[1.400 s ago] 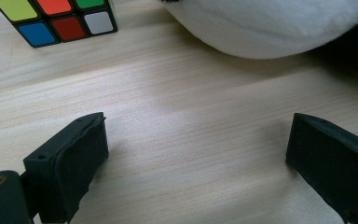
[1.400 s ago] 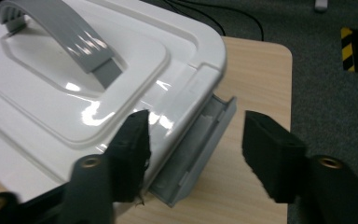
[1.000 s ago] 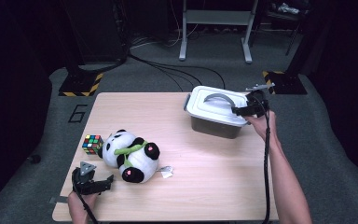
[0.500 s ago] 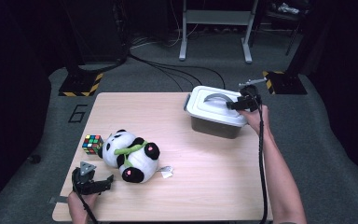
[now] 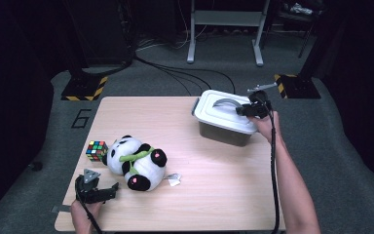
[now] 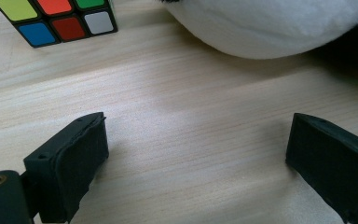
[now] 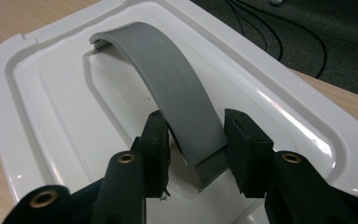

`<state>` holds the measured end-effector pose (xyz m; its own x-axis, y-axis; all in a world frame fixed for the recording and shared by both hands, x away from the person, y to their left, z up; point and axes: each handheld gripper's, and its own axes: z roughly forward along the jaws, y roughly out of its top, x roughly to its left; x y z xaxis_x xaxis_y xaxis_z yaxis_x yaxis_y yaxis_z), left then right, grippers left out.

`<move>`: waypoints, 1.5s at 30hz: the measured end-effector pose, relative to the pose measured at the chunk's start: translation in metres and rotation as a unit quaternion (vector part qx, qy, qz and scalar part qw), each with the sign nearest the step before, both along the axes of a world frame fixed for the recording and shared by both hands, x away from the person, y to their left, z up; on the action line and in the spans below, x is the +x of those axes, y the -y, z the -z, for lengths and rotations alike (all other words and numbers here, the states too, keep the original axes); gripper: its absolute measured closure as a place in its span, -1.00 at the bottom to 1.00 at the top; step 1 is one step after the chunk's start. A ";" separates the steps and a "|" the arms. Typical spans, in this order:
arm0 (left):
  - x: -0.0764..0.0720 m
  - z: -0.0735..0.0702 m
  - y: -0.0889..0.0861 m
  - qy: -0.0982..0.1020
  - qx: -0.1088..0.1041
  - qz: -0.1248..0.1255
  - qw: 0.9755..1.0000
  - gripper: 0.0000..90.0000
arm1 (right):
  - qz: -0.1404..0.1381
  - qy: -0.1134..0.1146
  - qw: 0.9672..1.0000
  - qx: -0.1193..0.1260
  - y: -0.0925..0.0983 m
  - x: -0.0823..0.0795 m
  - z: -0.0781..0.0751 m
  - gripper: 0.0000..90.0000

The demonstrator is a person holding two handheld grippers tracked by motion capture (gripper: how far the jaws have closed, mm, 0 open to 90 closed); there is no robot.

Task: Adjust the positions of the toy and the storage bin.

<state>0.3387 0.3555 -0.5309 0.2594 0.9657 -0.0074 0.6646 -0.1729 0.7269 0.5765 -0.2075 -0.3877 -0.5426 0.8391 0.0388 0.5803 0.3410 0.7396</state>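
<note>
Right gripper (image 7: 193,140) just closing, jaws squeezing grey handle (image 7: 177,98) on white lid (image 5: 224,117) of box, far right on table (image 5: 214,195). Left gripper (image 6: 200,158) open, empty, near left, beside toy panda (image 5: 136,163).

The high view looked forward and down from above the person's side of the bench (image 5: 214,195), far enough to take in its whole top and the floor beyond. The left gripper view sat low and very close to the wood, facing the cube (image 6: 56,18) and the plush panda (image 6: 270,28) (both also seen from above). The right gripper view looked closely down on the white lid (image 7: 65,116), shared with the high view.
</note>
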 end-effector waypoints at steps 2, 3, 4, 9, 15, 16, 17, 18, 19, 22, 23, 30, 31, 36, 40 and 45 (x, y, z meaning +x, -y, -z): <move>0.000 0.000 0.000 0.000 0.000 0.000 1.000 -0.88 | -0.003 0.000 1.000 0.001 -0.001 -0.003 0.000 0.37; 0.000 0.000 0.000 0.000 0.000 0.000 1.000 -0.88 | -0.005 -0.003 1.000 0.003 -0.001 -0.005 0.000 0.37; 0.000 0.000 0.000 0.000 0.000 0.000 1.000 -0.88 | -0.007 -0.003 1.000 0.003 -0.001 -0.007 0.000 0.38; 0.000 0.000 0.000 0.001 0.000 0.000 1.000 -0.88 | -0.015 -0.008 1.000 0.008 -0.002 -0.017 -0.001 0.39; 0.000 0.000 0.000 0.000 0.000 0.000 1.000 -0.88 | -0.014 -0.011 1.000 0.006 -0.008 -0.035 -0.002 0.40; 0.000 0.000 0.000 0.000 0.000 0.000 1.000 -0.88 | -0.016 -0.011 1.000 0.003 -0.009 -0.037 -0.003 0.40; 0.000 0.000 0.000 0.000 0.000 0.000 1.000 -0.88 | -0.014 -0.015 1.000 0.005 -0.010 -0.039 -0.003 0.40; 0.000 0.000 0.000 0.000 0.000 0.000 1.000 -0.88 | -0.016 -0.015 1.000 0.005 -0.010 -0.041 -0.003 0.40; 0.000 0.000 0.000 0.000 0.000 0.000 1.000 -0.88 | -0.016 -0.016 1.000 0.006 -0.011 -0.043 -0.003 0.40; 0.000 0.000 0.000 0.000 0.000 0.000 1.000 -0.88 | -0.014 -0.025 1.000 0.012 -0.012 -0.047 -0.003 0.40; 0.000 0.000 0.000 0.000 0.000 0.000 1.000 -0.88 | -0.015 -0.023 1.000 0.011 -0.013 -0.048 -0.003 0.40; 0.000 0.001 0.000 0.006 0.000 -0.002 1.000 -0.88 | -0.013 -0.024 1.000 0.012 -0.016 -0.058 -0.004 0.41; 0.000 0.001 0.000 0.006 0.000 -0.002 1.000 -0.88 | -0.013 -0.022 1.000 0.012 -0.016 -0.058 -0.003 0.40; 0.000 0.001 0.000 0.006 0.000 -0.002 1.000 -0.88 | -0.026 -0.016 1.000 0.006 -0.016 -0.054 -0.003 0.22; 0.000 0.001 0.000 0.006 0.000 -0.002 1.000 -0.88 | -0.035 -0.009 0.999 0.005 -0.020 -0.050 -0.005 0.17; 0.000 0.001 0.001 0.006 0.000 -0.002 1.000 -0.88 | -0.051 0.005 0.999 0.004 -0.028 -0.042 -0.013 0.13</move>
